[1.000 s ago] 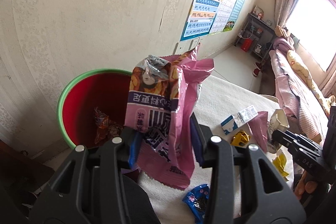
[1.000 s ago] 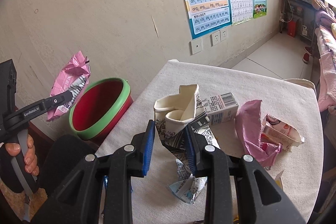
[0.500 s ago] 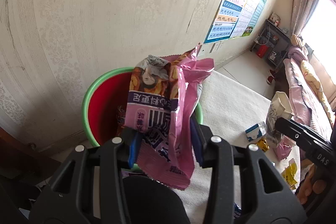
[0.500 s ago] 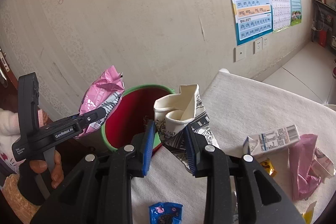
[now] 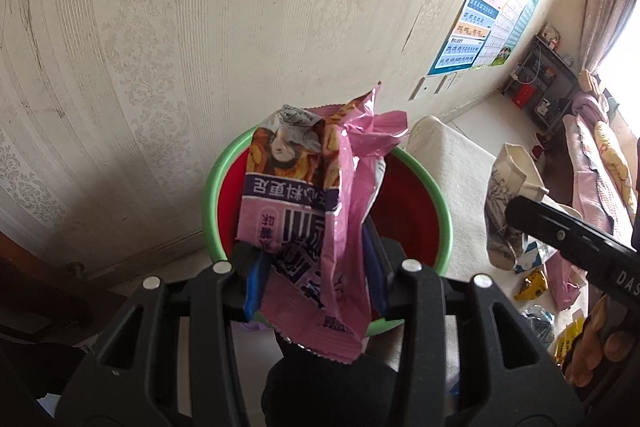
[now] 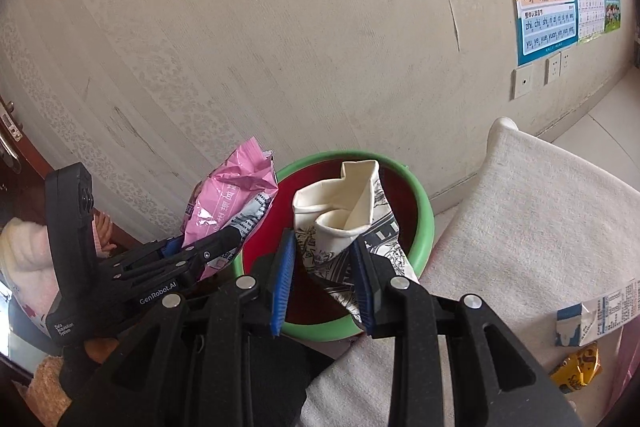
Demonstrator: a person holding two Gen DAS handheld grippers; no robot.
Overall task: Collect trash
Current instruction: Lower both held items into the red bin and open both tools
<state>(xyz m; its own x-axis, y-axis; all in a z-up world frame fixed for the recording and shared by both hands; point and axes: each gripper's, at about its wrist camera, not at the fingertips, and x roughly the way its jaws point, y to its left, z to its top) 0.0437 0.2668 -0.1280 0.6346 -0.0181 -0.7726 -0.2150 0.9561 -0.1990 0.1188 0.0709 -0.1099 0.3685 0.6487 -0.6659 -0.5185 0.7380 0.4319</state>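
Since a second ago we have swung both loads from the table to the red, green-rimmed plastic basin (image 6: 420, 227). Our left hand-held gripper (image 5: 316, 279) pinches a crinkled pink snack wrapper (image 5: 316, 211), our right hand-held gripper (image 6: 322, 279) a crushed printed paper cup (image 6: 348, 211), both over the basin. Next, we judge: release. "GenRobot.AI" marks the left tool.
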